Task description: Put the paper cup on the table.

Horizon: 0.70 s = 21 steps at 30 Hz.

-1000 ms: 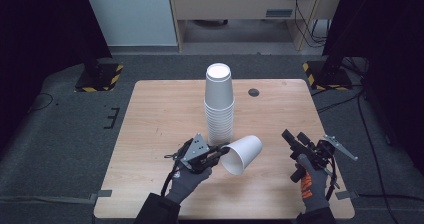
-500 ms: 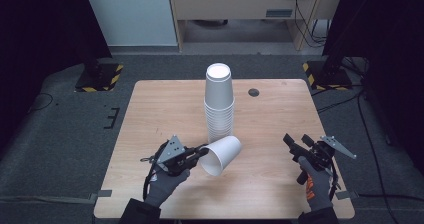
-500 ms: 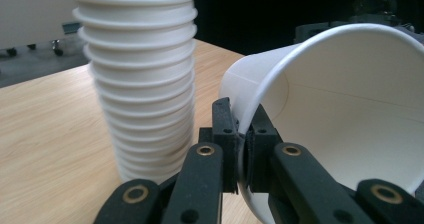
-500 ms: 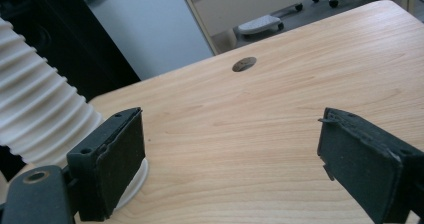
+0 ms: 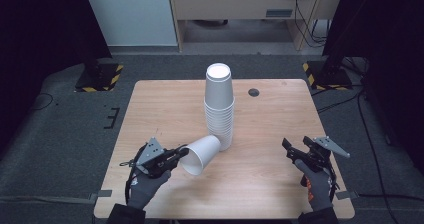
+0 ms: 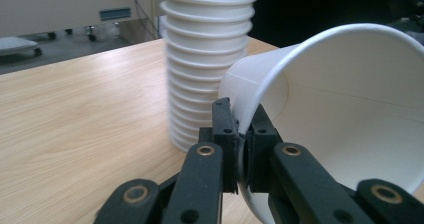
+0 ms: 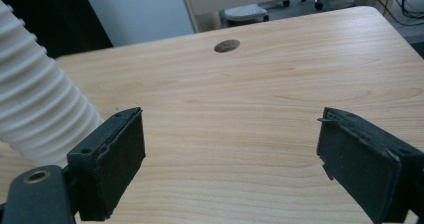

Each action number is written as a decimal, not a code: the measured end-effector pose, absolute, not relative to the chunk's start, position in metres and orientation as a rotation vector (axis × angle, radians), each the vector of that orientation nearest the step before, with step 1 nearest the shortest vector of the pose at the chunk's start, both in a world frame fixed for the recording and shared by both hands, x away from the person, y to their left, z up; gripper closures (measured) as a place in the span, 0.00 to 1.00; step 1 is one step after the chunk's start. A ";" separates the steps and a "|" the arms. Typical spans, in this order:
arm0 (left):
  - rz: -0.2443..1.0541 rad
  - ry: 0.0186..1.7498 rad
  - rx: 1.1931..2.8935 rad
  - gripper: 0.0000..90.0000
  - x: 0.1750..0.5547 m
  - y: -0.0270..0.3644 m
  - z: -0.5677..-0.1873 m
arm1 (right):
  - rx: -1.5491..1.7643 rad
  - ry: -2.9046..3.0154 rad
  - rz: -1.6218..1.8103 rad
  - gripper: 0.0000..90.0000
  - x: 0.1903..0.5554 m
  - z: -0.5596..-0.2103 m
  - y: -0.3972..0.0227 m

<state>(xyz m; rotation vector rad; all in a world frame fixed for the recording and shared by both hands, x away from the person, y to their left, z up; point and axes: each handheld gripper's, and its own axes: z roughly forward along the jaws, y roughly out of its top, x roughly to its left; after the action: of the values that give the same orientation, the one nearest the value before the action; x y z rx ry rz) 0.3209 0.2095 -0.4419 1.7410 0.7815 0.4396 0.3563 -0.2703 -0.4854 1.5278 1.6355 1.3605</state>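
step: single cup (image 5: 201, 154) carried off stack (image 5: 219, 109), rim pinched by left claw (image 5: 184, 153) | right claw (image 5: 290, 150) held wide, empty | next: cup to be set upright near table's (image 5: 150, 104) front edge

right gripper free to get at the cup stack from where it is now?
Probably yes. The right gripper is open and holds nothing, and bare table lies between it and the cup stack. The left gripper with its single cup sits on the stack's other side.
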 end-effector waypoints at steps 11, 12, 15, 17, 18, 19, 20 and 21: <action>0.504 0.904 1.706 0.96 0.323 0.250 -0.436 | 1.478 1.698 1.241 0.13 0.359 -0.491 -0.273; 0.508 0.916 1.707 0.96 0.324 0.253 -0.436 | 1.466 1.712 1.217 0.13 0.359 -0.492 -0.273; 0.516 0.957 1.723 0.96 0.324 0.262 -0.436 | 1.463 1.728 1.198 0.13 0.360 -0.494 -0.273; 0.518 0.982 1.733 0.96 0.325 0.268 -0.436 | 1.467 1.739 1.177 0.13 0.360 -0.495 -0.272; 0.521 0.997 1.737 0.96 0.325 0.270 -0.436 | 1.465 1.745 1.170 0.13 0.361 -0.495 -0.272; 0.522 1.012 1.738 0.96 0.325 0.273 -0.436 | 1.463 1.753 1.166 0.13 0.360 -0.496 -0.272; 0.526 1.025 1.739 0.96 0.326 0.276 -0.435 | 1.461 1.758 1.160 0.13 0.360 -0.496 -0.272; 0.528 1.039 1.748 0.96 0.326 0.279 -0.435 | 1.452 1.768 1.156 0.13 0.360 -0.496 -0.270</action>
<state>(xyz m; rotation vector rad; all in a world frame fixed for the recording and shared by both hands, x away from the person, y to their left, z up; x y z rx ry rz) 0.3262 0.2788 -0.4349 1.7476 1.0389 0.5280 0.3601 -0.2703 -0.4963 1.4523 1.7681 1.1562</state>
